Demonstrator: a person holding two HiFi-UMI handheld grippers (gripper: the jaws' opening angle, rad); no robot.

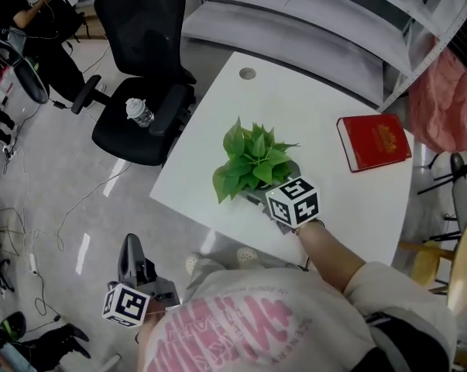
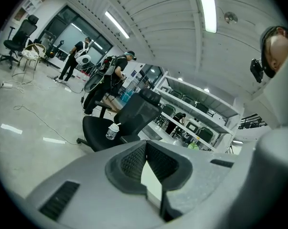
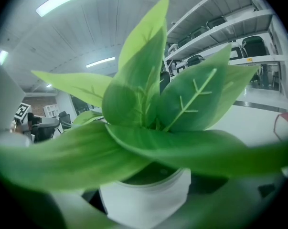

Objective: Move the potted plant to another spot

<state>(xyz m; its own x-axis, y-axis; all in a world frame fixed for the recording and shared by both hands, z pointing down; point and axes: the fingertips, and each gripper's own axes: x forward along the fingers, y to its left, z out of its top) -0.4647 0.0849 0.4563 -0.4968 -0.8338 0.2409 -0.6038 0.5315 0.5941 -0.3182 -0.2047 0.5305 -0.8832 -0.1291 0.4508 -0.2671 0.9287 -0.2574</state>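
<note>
The potted plant [image 1: 252, 160], with broad green leaves in a white pot [image 3: 146, 202], stands on the white table [image 1: 326, 115] near its front edge. My right gripper [image 1: 266, 188] reaches in from the near side. In the right gripper view its grey jaws stand on either side of the pot, against its walls, and leaves cover much of the picture. My left gripper [image 1: 131, 248] is held low, off the table at the bottom left, over the floor. Its jaws [image 2: 144, 146] are shut with nothing between them.
A red book [image 1: 374, 142] lies at the table's right. A black office chair [image 1: 144, 76] with a plastic bottle [image 1: 139, 112] on its seat stands left of the table. Cables trail over the floor [image 1: 55, 208]. A wooden chair [image 1: 450, 262] is at the right.
</note>
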